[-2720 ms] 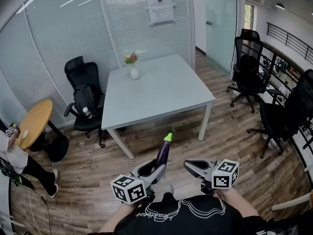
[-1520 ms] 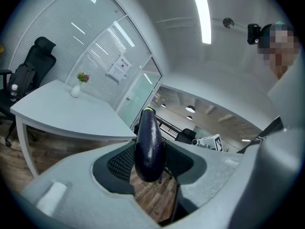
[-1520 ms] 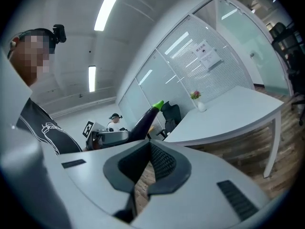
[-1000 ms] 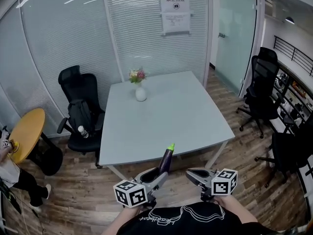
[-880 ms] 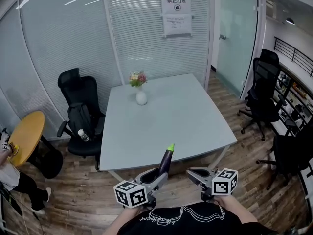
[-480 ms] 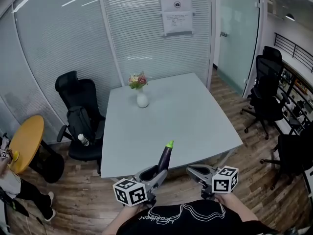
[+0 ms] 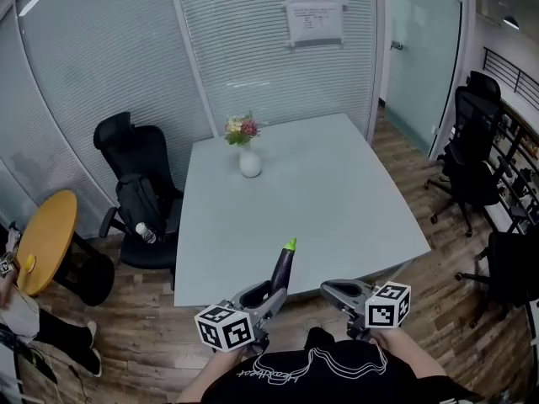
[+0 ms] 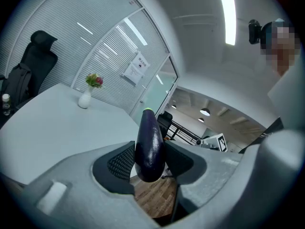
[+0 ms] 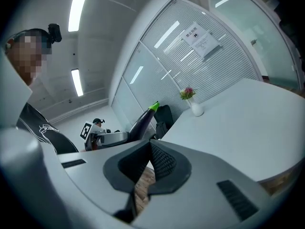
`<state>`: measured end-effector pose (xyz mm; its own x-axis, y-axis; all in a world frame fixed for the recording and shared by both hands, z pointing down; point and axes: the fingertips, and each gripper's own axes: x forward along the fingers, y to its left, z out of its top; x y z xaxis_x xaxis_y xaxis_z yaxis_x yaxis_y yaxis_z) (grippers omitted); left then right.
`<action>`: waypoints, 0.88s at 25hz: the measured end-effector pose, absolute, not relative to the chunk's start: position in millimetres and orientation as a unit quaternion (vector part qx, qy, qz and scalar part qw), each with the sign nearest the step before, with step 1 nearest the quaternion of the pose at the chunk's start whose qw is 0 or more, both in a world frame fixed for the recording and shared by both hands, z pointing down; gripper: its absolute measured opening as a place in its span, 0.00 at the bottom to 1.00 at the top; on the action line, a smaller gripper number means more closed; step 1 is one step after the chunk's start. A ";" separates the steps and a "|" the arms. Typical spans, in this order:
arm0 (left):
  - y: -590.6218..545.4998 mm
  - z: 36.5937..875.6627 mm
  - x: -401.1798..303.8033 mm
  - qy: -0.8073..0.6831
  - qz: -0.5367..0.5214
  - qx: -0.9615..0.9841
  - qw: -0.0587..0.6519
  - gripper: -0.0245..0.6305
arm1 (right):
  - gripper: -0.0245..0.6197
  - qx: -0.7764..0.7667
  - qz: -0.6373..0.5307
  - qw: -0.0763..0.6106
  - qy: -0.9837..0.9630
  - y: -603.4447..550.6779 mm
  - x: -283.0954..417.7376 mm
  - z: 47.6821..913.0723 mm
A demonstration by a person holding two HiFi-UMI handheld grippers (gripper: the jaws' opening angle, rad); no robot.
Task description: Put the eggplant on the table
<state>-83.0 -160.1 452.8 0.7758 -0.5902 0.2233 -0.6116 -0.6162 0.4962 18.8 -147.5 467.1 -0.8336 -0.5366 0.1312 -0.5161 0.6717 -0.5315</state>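
Head view, looking steeply down: two handheld grippers are being held out at the 6 o'clock edge of the frame, w/ a pale grey square table (image 7: 337, 200) lying ahead at 12 o'clock.

The left gripper (image 7: 268, 297) is being kept clamped on a dark purple eggplant (image 7: 282, 268). Its jaws are being held fairly wide apart by the veg, w/ both ribbed pads pressed to its lower, thicker end. The eggplant is being carried nearly upright, green tip pointing up toward 12 o'clock and leaning slightly to 1 o'clock. It is being held in the air at the table's near edge, not resting on the top; wood floor (image 8: 155, 194) is showing under the jaws in the left gripper view.

The right gripper (image 7: 333, 290), just beside at 3 o'clock, is being held w/ jaw tips together and nothing between them.

On the table, toward its far corner at 11 o'clock, a white vase (image 7: 250, 162) w/ flowers (image 7: 241, 128) is standing. A black office chair (image 7: 139, 183) is parked at the table's 9 o'clock side, and a round yellow table (image 7: 46, 238) sits further out at 9 o'clock. A paper notice (image 7: 314, 11) is fixed to the glass wall at 12 o'clock.
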 end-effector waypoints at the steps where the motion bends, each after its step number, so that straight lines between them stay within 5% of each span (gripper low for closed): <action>1: -166.4 454.4 -82.9 -0.339 0.019 0.896 0.286 0.34 | 0.05 -0.286 -0.287 0.018 0.914 -154.4 20.1 468.4; 22: -310.1 518.2 -77.5 -0.402 0.086 0.851 0.328 0.34 | 0.05 -0.243 -0.347 0.018 0.906 -297.1 33.7 484.8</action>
